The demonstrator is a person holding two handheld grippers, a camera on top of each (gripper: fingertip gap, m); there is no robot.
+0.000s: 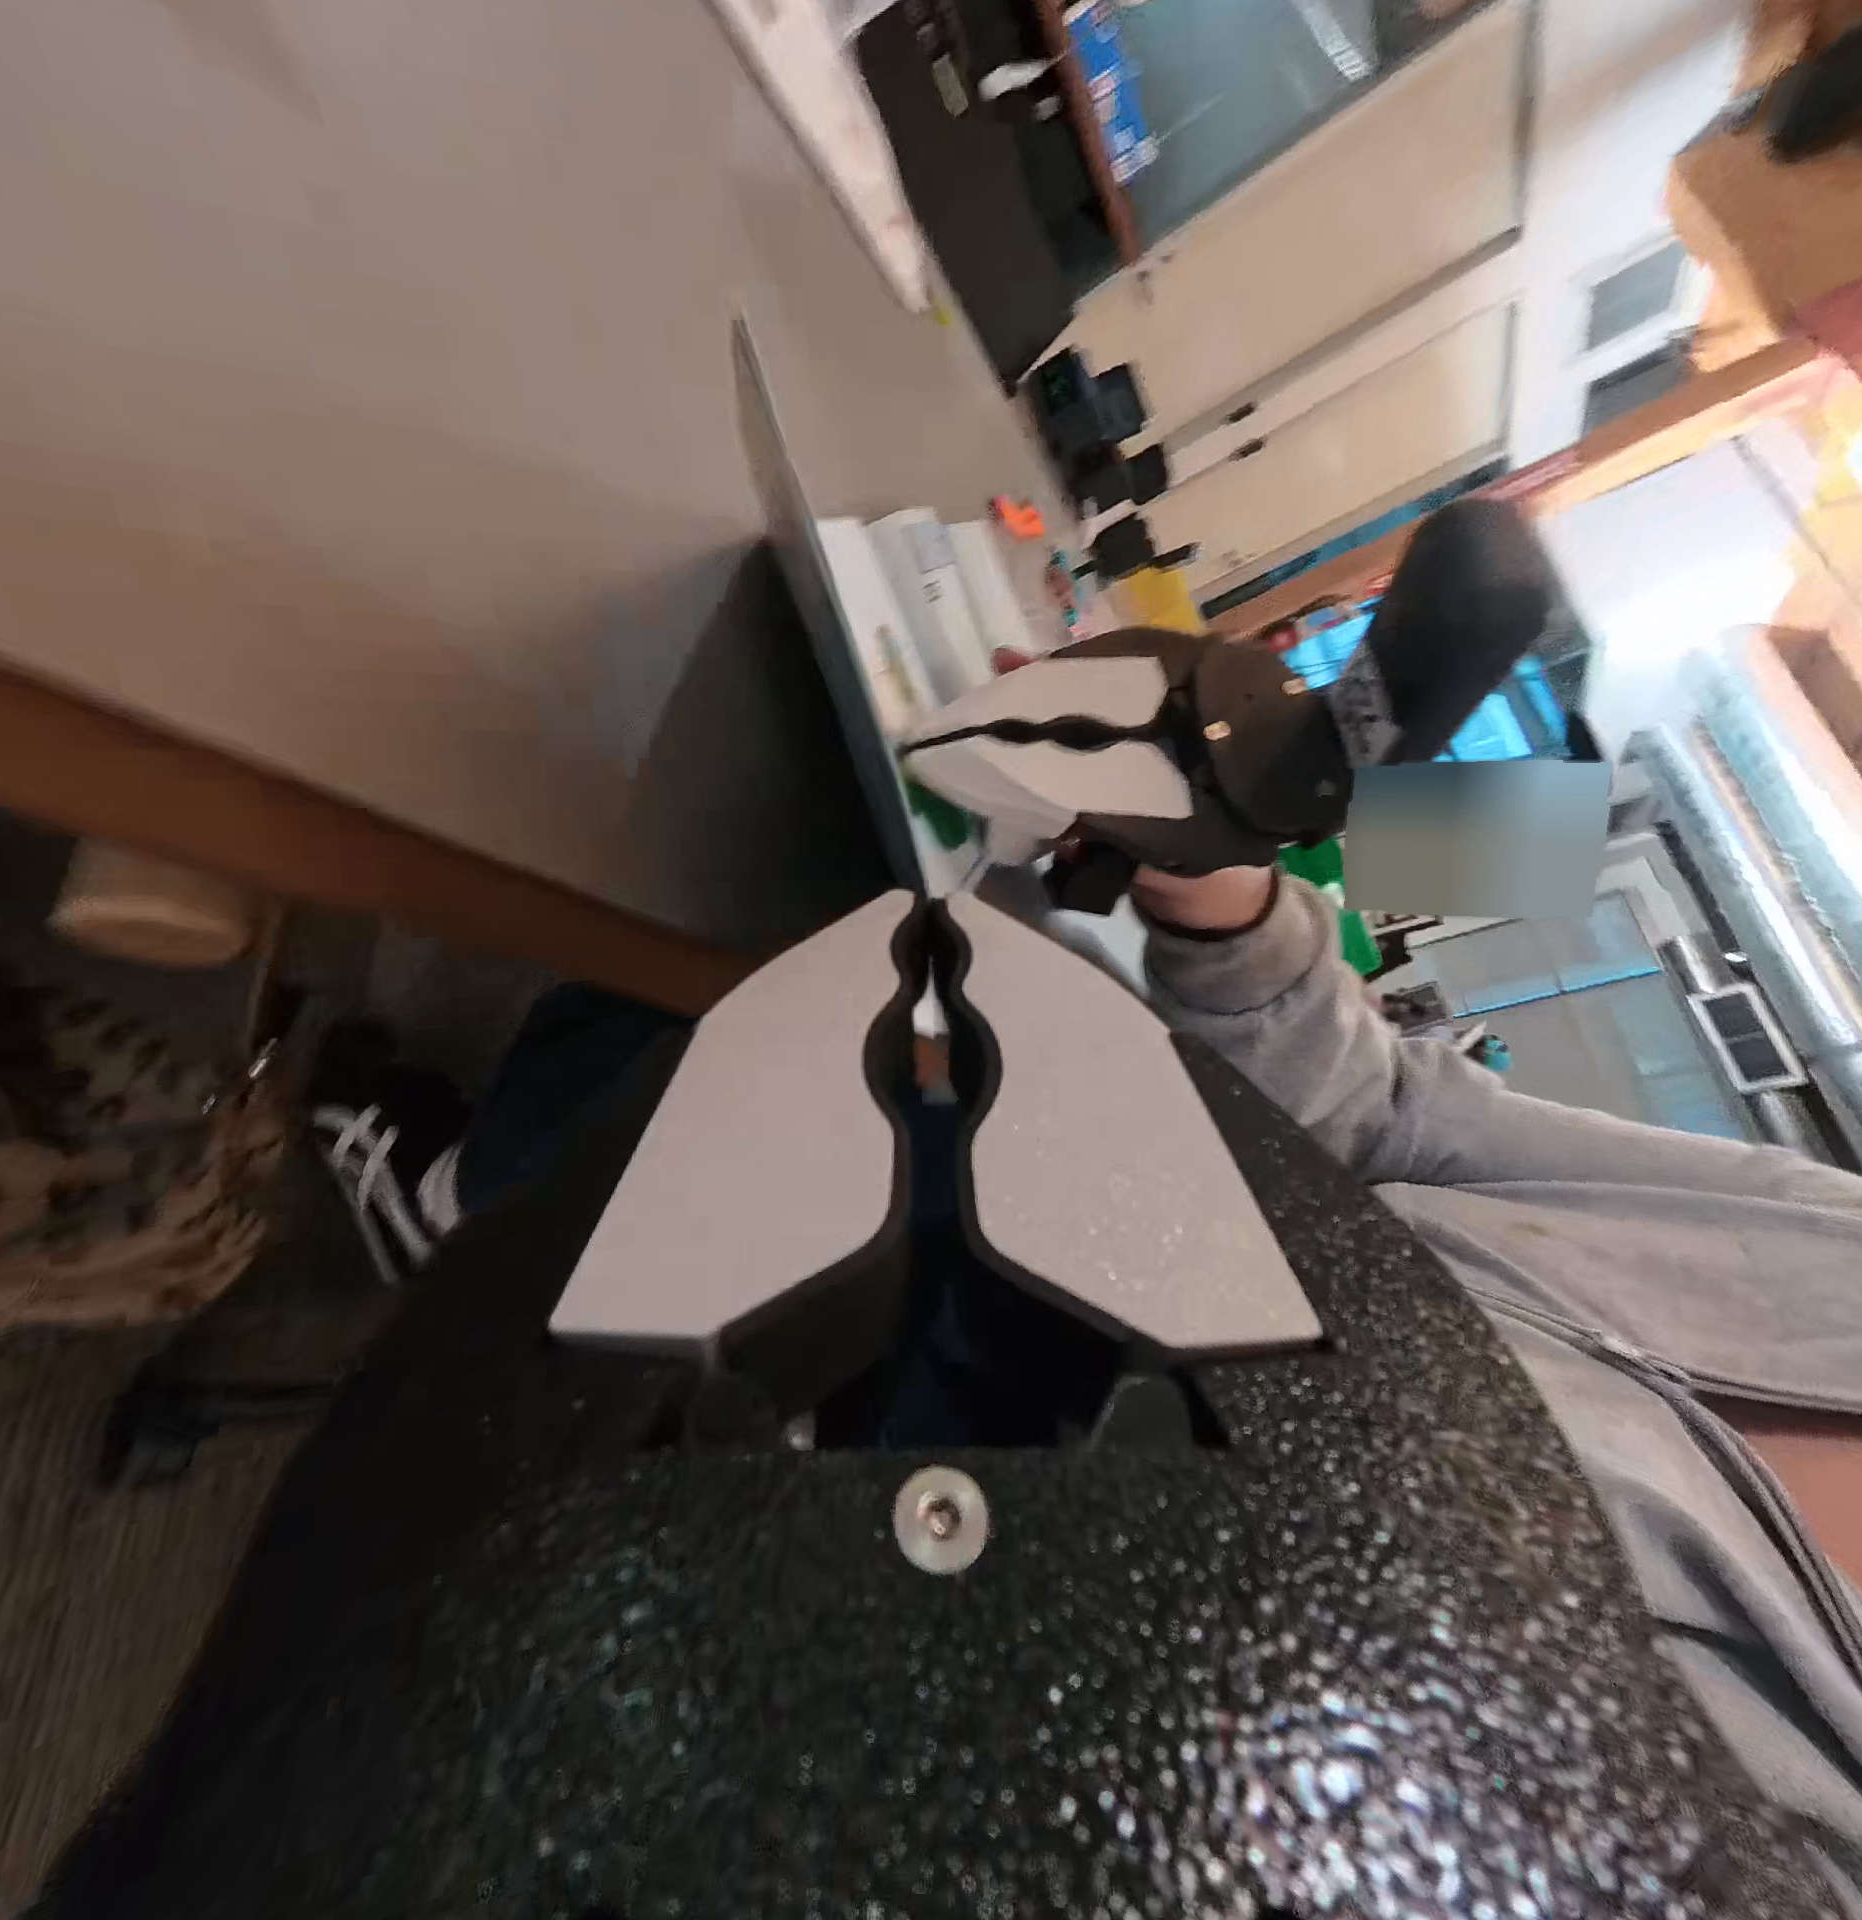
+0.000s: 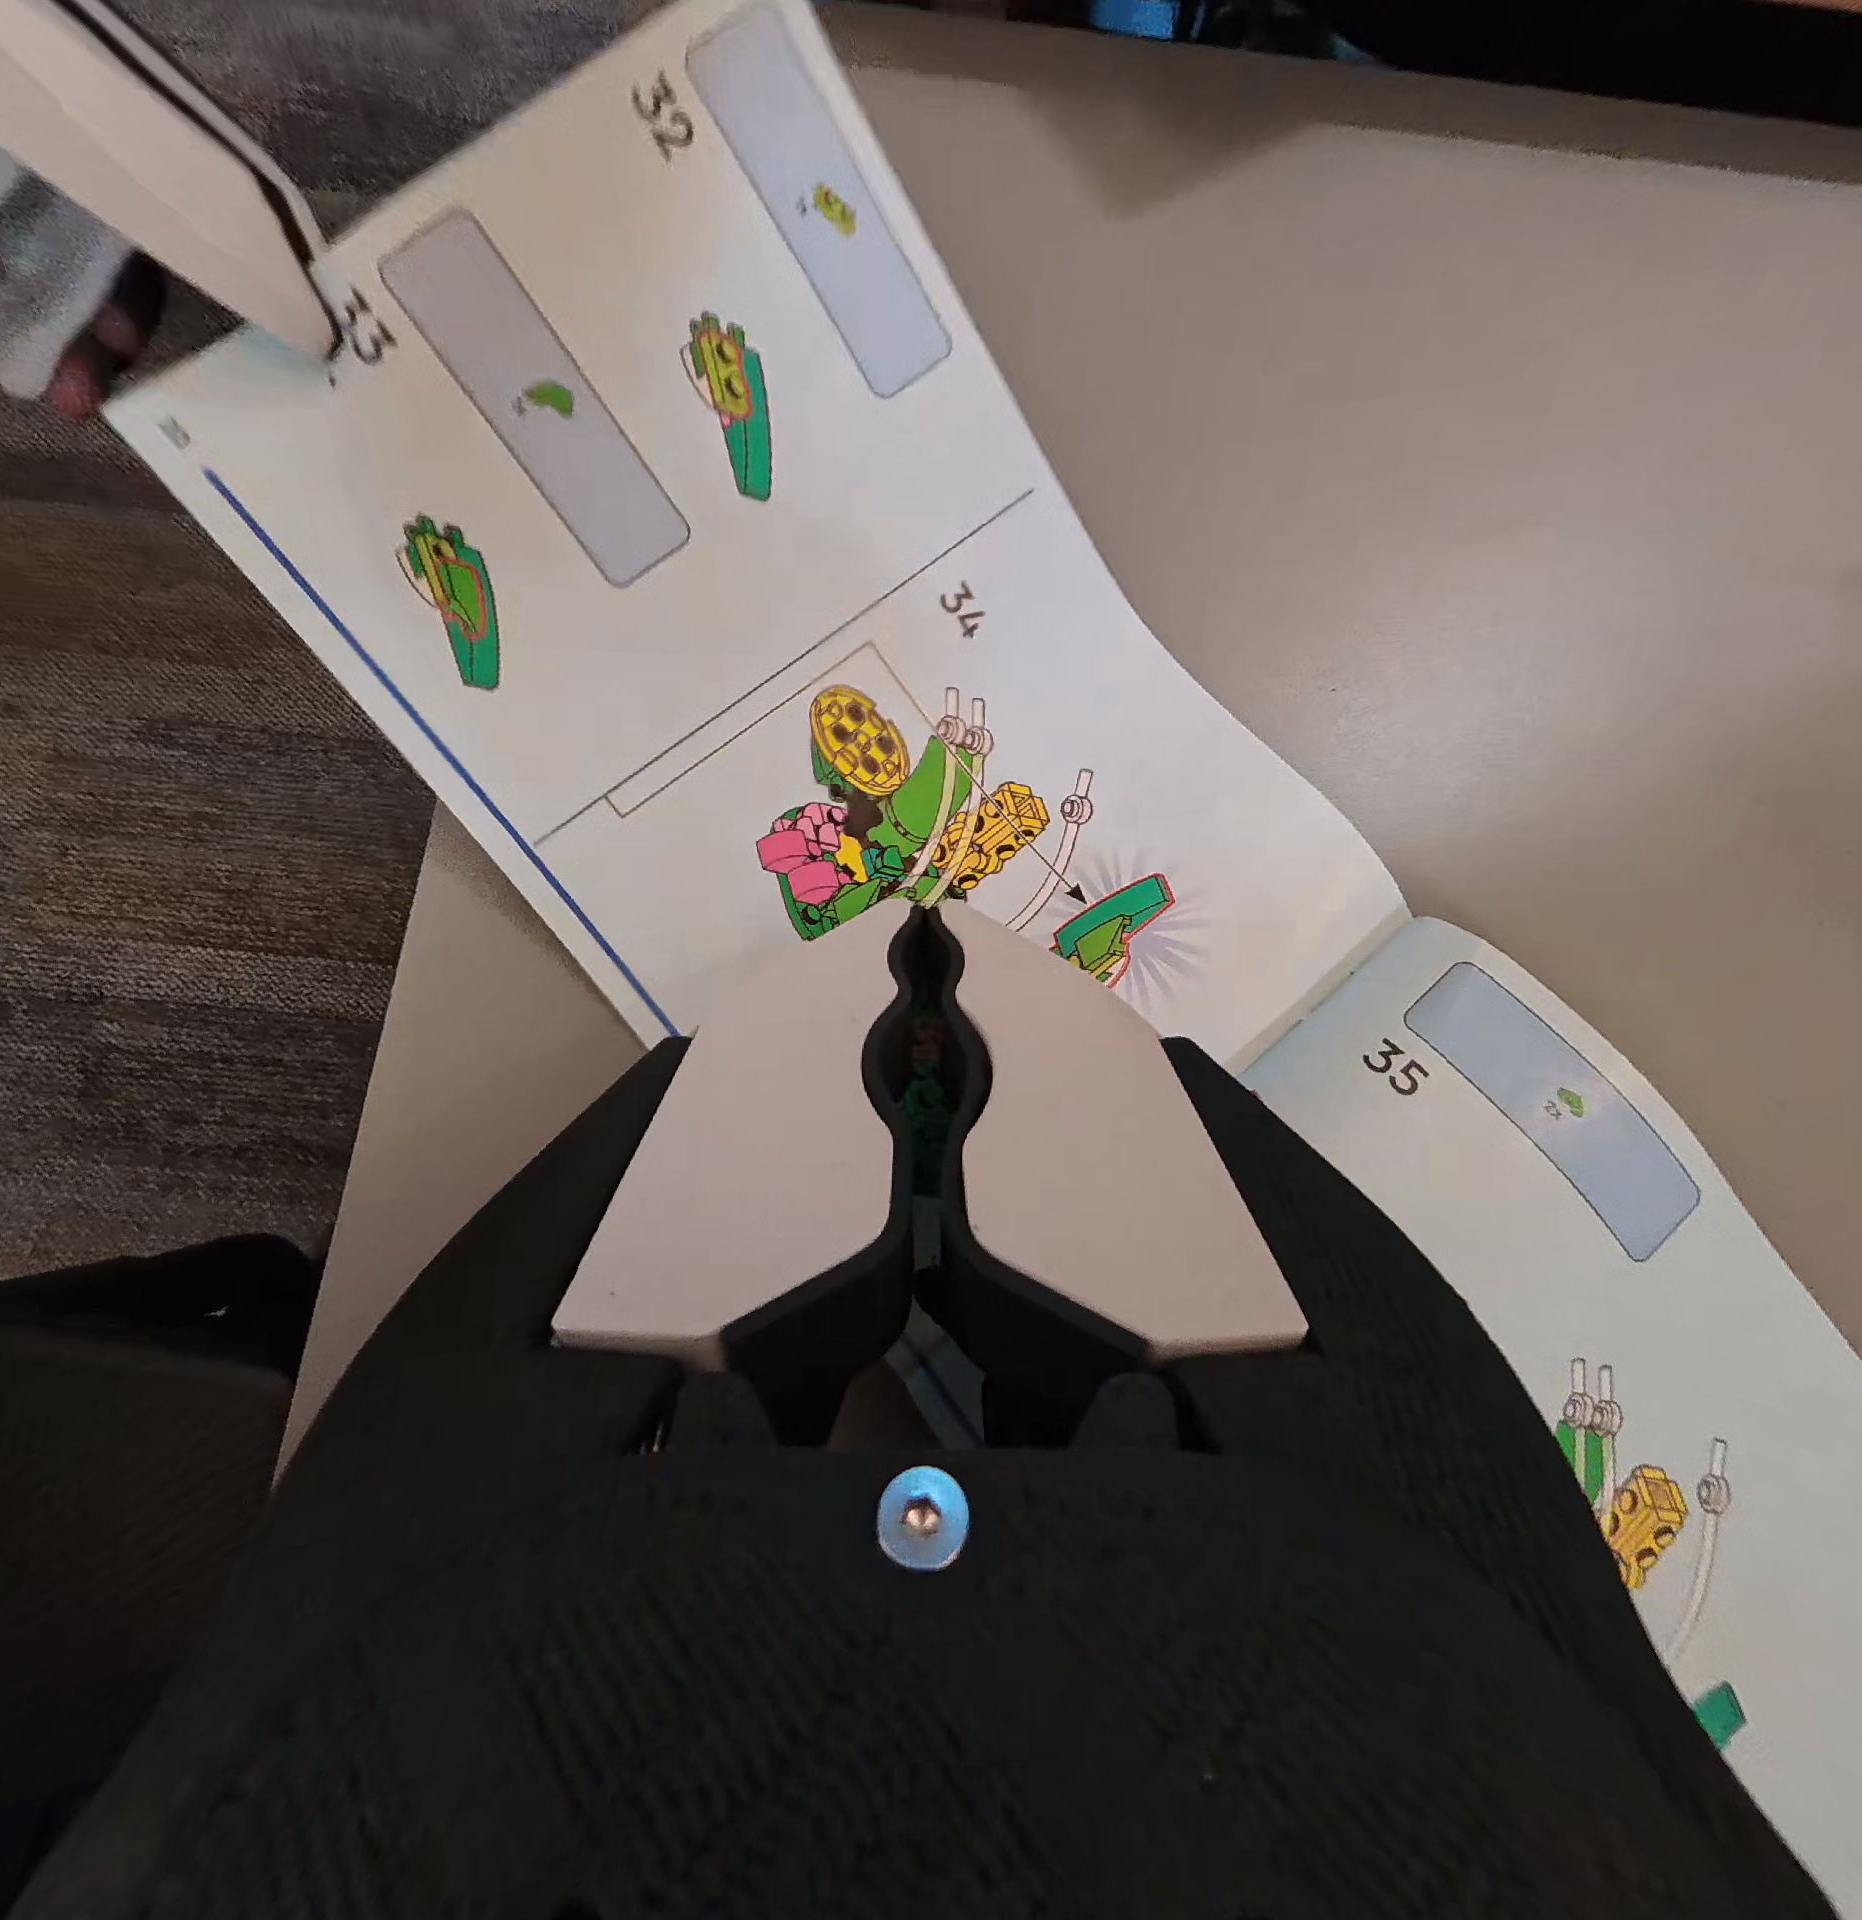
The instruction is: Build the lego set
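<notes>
While both fingers pinch it, booklet (image 2: 698, 416) shows numbered brick-building steps.

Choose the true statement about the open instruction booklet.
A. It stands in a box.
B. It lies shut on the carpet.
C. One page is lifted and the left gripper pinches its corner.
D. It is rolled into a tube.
C: the left gripper pinches a corner of the raised page of the booklet, which lies open on the beige table.

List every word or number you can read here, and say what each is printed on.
I do not copy writing out; here is what bears it.
Open instruction booklet, white pages with brick drawings: large black numerals beside the drawings.
Blue panel far off in the left wrist view: print too blurred to read.
</notes>
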